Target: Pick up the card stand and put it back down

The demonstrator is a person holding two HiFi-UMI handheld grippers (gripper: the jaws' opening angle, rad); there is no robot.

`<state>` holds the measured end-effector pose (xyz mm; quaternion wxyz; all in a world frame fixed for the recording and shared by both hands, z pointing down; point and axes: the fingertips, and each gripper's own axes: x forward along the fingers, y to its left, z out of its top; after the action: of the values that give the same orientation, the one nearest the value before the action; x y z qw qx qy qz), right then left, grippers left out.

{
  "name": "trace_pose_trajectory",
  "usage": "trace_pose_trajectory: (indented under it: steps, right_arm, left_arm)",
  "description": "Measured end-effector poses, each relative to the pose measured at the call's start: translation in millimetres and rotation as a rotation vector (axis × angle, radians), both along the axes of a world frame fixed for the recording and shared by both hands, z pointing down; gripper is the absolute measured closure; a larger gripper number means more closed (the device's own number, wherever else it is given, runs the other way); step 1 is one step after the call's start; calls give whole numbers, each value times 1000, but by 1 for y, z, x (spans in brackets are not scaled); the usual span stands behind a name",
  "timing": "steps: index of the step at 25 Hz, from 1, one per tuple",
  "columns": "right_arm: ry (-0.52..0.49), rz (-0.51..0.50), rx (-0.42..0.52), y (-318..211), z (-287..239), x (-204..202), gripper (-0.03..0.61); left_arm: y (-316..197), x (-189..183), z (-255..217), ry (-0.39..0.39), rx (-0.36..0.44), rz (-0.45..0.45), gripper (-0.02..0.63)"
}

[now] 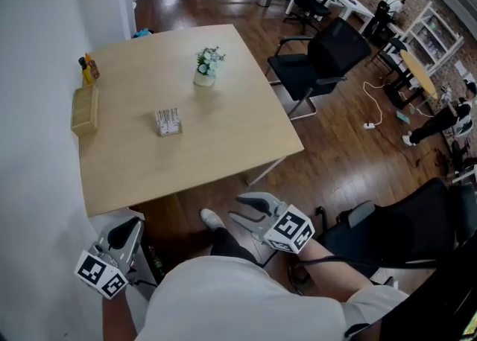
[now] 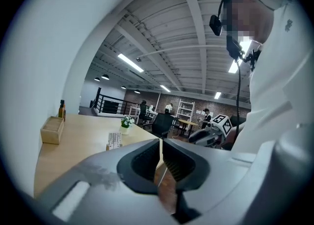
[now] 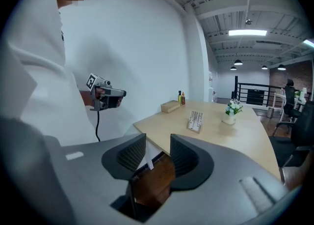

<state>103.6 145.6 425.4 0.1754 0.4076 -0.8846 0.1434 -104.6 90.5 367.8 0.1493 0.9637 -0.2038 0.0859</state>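
Note:
The card stand (image 1: 168, 121), a small wooden holder with white cards, stands upright near the middle of the light wooden table (image 1: 223, 146). It shows small in the left gripper view (image 2: 114, 140) and in the right gripper view (image 3: 195, 120). Both grippers hang off the table's near edge, well short of the stand. My left gripper (image 1: 128, 228) is at the lower left with its jaws shut and nothing between them (image 2: 161, 143). My right gripper (image 1: 237, 208) is at the lower middle, and its jaws stand open and empty (image 3: 158, 148).
A potted white flower (image 1: 208, 66) stands behind the stand. A wooden box (image 1: 85, 109) and small bottles (image 1: 88, 70) sit along the table's left edge by the white wall. A black office chair (image 1: 320, 56) is at the table's right, another chair (image 1: 406, 228) beside me.

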Motion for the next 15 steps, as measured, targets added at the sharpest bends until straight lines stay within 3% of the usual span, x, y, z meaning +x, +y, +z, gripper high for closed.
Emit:
trace_pose_trajectory:
  steps: [15]
  right_arm:
    - [-2, -10, 42, 24, -1, -9, 425]
  left_arm:
    - [29, 5, 10, 8, -14, 5, 597]
